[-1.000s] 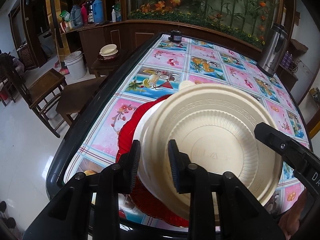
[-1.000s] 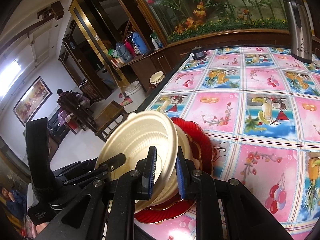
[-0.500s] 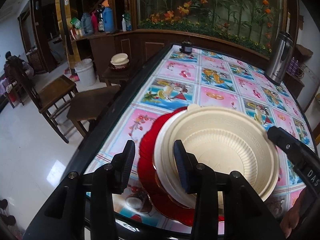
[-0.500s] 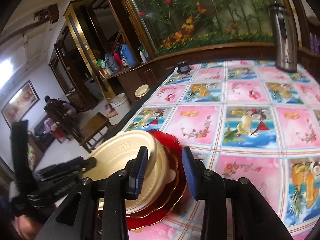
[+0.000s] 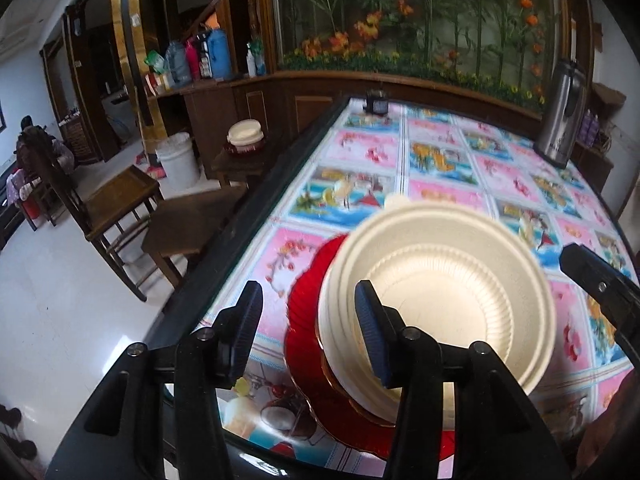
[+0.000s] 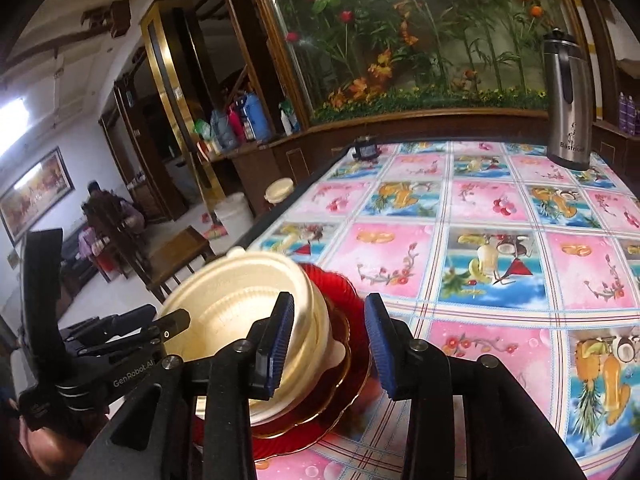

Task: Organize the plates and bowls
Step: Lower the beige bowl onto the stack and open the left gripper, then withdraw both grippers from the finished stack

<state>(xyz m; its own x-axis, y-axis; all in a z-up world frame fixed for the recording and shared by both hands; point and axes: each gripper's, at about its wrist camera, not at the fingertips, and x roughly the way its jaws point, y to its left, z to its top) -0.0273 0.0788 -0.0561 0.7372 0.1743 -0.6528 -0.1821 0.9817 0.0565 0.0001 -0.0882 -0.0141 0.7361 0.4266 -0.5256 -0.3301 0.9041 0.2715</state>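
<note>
- A stack of cream bowls sits nested on red plates near the front left corner of the table, just in from its dark edge, on a fruit-print cloth.
- The left gripper straddles the near rim of the stack, jaws opening: one pad is inside the top bowl, the other outside over the red plate, and neither appears to press the rim. Nothing is pinched.
- The right gripper stands at the stack's right side with jaws spread; one pad is near the bowl wall, the other over the plate rim, and it grips nothing.
- Risk: the left pad inside the bowl could catch the rim as the hand pulls away, likely lifting or tipping the light top bowl out of its nest.
- Risk: the stack lies close to the table edge; a sideways nudge from either gripper could push plates and bowls toward the drop to the floor and the wooden chair below.
- Risk: the bowls look tilted slightly in the stack and may be unevenly seated; a bump could slide them off the glossy plates.
- Risk: both grippers crowd the same stack, so they could knock each other.
- A steel flask stands well apart at the far side, out of harm.
</note>
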